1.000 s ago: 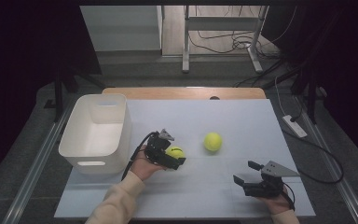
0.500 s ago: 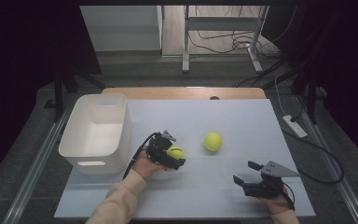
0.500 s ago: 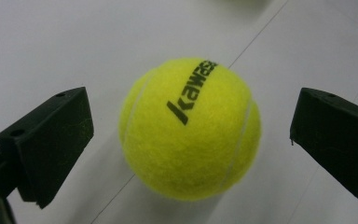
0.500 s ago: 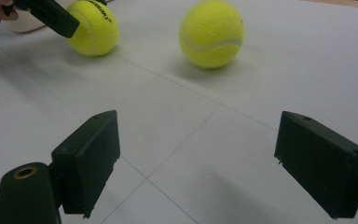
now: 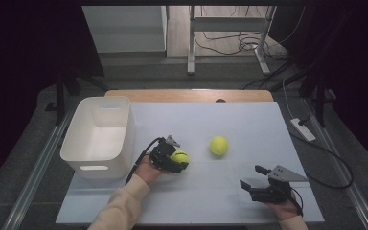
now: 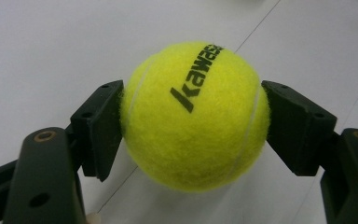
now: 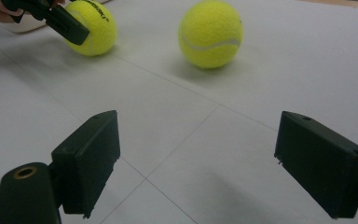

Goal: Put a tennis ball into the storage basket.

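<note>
The left claw (image 5: 175, 160) has just been closing, and it now grips a yellow tennis ball (image 6: 195, 114) from both sides; in the left gripper view the black pads press into the felt at the ball's left and right, with the printed brand name facing up. This ball rests on the white desk (image 5: 249, 124), just right of the white plastic bin (image 5: 100, 136). A second tennis ball (image 5: 219, 145) lies free on the desk, near the held one and to its right. The right claw (image 5: 255, 181) hovers low near the desk's front right corner, its jaws spread wide with nothing between them, well apart from both balls.
</note>
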`<control>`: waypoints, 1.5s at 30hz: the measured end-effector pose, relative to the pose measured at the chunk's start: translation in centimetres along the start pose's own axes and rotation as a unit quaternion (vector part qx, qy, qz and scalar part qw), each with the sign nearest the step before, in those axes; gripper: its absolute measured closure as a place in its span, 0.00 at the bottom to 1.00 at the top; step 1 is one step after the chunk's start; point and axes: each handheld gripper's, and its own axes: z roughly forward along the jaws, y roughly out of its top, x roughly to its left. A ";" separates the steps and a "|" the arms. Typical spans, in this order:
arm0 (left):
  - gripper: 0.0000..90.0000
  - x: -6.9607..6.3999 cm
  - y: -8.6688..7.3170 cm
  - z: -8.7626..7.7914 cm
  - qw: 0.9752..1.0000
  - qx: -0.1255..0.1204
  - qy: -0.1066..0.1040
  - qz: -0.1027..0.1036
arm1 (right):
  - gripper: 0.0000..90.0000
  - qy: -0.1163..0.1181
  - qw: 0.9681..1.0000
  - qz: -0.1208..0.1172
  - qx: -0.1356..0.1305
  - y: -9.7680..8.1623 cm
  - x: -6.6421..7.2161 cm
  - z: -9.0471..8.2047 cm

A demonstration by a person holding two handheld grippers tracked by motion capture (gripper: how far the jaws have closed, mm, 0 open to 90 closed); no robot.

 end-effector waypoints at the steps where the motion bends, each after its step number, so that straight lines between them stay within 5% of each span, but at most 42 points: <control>1: 0.30 -0.1 0.0 -0.1 1.000 -0.003 0.003 0.000 | 0.16 0.000 1.000 0.000 0.000 0.0 0.0 0.0; 21: 0.30 -0.3 -0.5 -3.2 0.998 -0.062 0.000 0.000 | 0.16 -0.005 1.000 0.001 -0.005 0.1 0.0 -0.2; 45: 0.30 -0.2 -1.2 -6.0 0.991 -0.136 -0.005 -0.009 | 0.16 -0.007 1.000 0.005 -0.006 0.1 -0.1 -0.2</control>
